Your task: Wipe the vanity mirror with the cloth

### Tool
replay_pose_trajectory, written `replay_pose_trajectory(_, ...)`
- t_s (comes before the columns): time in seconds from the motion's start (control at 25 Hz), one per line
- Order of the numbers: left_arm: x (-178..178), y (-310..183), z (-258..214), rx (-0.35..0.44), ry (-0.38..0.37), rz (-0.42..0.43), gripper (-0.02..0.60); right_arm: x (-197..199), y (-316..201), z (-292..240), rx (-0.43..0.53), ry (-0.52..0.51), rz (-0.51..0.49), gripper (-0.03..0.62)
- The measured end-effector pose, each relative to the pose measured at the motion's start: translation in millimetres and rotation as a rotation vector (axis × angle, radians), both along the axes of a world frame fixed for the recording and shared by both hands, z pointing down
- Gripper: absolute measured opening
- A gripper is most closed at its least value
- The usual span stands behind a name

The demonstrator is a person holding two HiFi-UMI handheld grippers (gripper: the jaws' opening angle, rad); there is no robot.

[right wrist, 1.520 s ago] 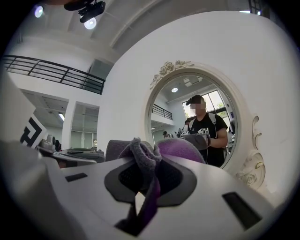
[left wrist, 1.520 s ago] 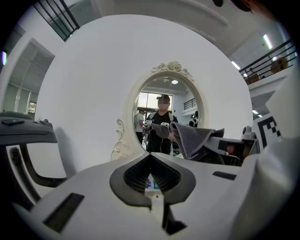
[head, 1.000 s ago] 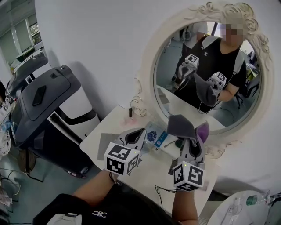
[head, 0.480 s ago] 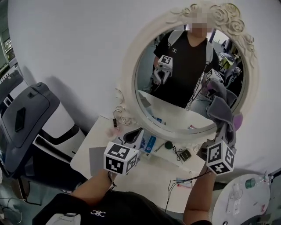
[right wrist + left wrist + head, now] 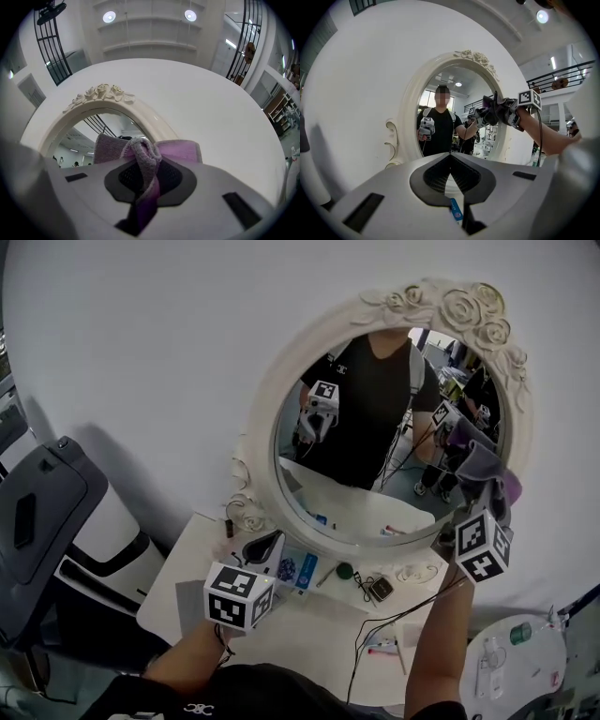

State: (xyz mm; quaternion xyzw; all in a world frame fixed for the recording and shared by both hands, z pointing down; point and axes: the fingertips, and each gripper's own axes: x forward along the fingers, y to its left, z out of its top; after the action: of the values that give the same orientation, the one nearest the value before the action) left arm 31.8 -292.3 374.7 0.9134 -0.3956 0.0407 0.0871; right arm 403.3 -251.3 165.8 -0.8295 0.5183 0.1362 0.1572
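Observation:
The oval vanity mirror hangs in a white frame with carved roses. A grey and purple cloth is held up against the mirror's right edge by my right gripper, which is shut on it. In the right gripper view the cloth bunches between the jaws of the right gripper, below the frame's rose crest. My left gripper hangs low over the table, shut and holding nothing. The left gripper view shows the left gripper facing the mirror, with the right gripper off to its right.
The white vanity table carries a blue packet, a small round green item and loose cables. A grey and black machine stands at the left. A round white stand sits at the lower right.
My right gripper has lifted the cloth from over the table up and right to the mirror's right edge. The head view has tilted up. The left gripper stays low.

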Motion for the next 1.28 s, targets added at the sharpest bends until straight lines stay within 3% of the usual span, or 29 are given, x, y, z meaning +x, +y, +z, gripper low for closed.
replay_pose_trajectory(0.28, -14.8, -9.4, 4.7, -0.012, -0.001, -0.020, 0.002, -8.2, -20.1, -33.0, 0.000, 0.079, 0.014, 0.048)
replay_pose_trajectory(0.48, -29.0, -16.5, 8.2, -0.017, -0.002, -0.034, 0.002, -22.4, -26.9, -57.7, 0.063, 0.096, -0.005, 0.048)
replay_pose_trajectory(0.92, -70.6, -27.9, 13.2, -0.031, 0.014, -0.098, 0.002, -100.0, -62.3, -118.5, 0.115, 0.203, -0.091, 0.048)
replay_pose_trajectory(1.28, -102.0, -29.5, 12.6, -0.032, 0.029, -0.149, 0.002, -178.8, -97.2, -150.0, 0.076, 0.324, -0.169, 0.048)
